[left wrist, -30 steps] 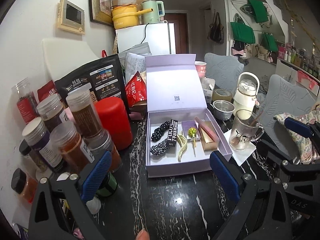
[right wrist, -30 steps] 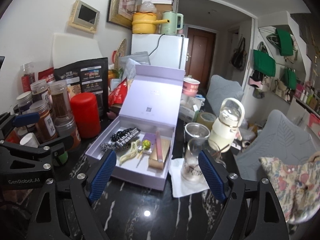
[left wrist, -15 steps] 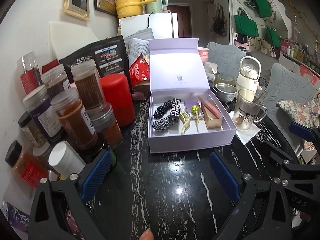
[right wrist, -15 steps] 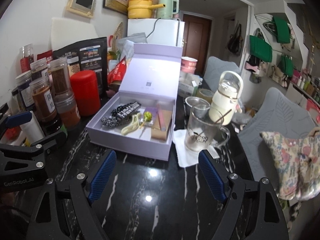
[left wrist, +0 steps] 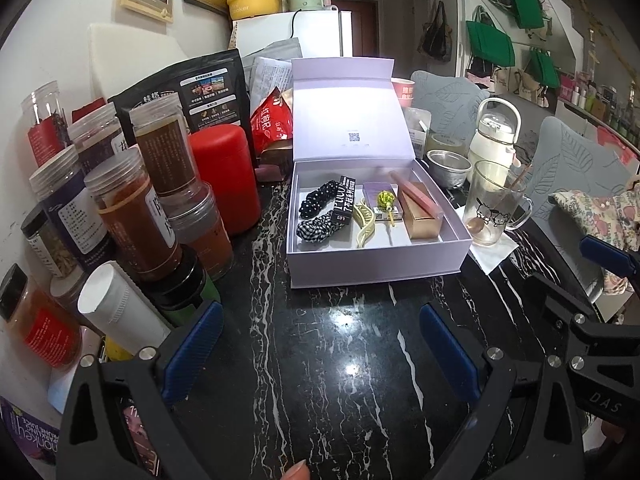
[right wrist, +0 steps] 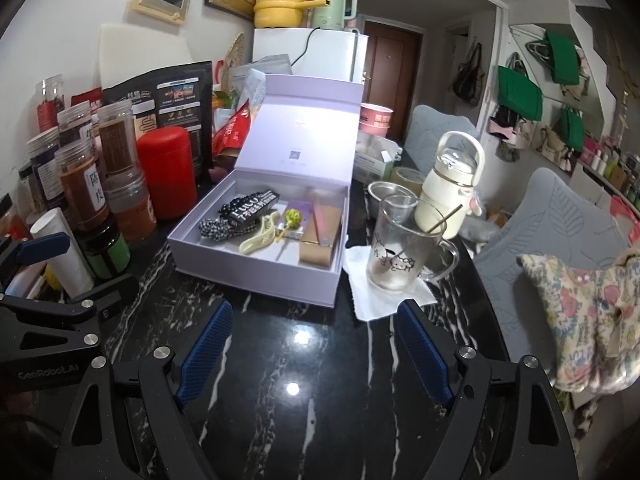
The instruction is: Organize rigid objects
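Both hand-held grippers, left (left wrist: 320, 350) and right (right wrist: 316, 344), sit wide apart and empty at the bottom of the frame over the black tabletop (left wrist: 340, 380). The lavender box (left wrist: 376, 268) is mid-frame, lid up, hair clips inside.

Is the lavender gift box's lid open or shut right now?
Open. The lavender box has its hinged lid standing upright behind the tray, so the hair accessories and gold carton inside are exposed.

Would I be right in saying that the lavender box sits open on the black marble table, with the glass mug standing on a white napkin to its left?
Not quite: the glass mug stands on the white napkin to the right of the lavender box, not its left, as the right wrist view shows. The box is indeed open on the black marble table.
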A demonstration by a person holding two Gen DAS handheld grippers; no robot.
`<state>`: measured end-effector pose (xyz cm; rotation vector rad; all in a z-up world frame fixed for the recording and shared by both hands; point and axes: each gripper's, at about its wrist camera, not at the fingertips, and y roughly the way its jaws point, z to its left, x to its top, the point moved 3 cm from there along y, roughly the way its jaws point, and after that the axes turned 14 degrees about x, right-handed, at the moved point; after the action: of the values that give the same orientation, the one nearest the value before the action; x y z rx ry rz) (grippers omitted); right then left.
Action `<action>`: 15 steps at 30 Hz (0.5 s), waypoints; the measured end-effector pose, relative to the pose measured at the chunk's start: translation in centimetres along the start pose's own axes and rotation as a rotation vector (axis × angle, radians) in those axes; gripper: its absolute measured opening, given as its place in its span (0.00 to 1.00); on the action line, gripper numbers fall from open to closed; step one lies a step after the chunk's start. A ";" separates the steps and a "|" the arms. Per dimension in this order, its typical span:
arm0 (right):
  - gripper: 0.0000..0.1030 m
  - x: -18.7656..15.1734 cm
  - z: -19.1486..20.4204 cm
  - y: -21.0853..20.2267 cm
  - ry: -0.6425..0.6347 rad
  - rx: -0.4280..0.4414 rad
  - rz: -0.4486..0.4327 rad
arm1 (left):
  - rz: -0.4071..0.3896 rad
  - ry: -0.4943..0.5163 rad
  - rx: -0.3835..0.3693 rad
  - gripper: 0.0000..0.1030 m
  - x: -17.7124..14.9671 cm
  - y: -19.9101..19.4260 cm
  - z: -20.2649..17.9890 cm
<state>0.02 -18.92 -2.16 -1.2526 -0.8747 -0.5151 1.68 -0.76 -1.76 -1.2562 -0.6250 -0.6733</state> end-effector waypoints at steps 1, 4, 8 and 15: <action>0.83 0.0 0.0 0.0 0.001 -0.001 0.000 | -0.002 0.000 0.000 0.97 0.0 0.0 0.0; 0.83 0.0 0.0 0.0 0.002 -0.003 -0.001 | -0.003 -0.004 0.001 0.97 0.2 -0.1 0.1; 0.83 0.0 -0.1 -0.2 0.004 -0.006 -0.003 | -0.004 -0.004 0.002 0.97 0.3 -0.1 0.1; 0.83 -0.1 -0.3 -0.2 0.008 -0.010 0.001 | 0.000 0.007 0.006 0.97 0.3 -0.1 -0.2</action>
<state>-0.09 -19.30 -2.12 -1.2588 -0.8651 -0.5237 1.83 -1.02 -1.49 -1.2482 -0.6206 -0.6748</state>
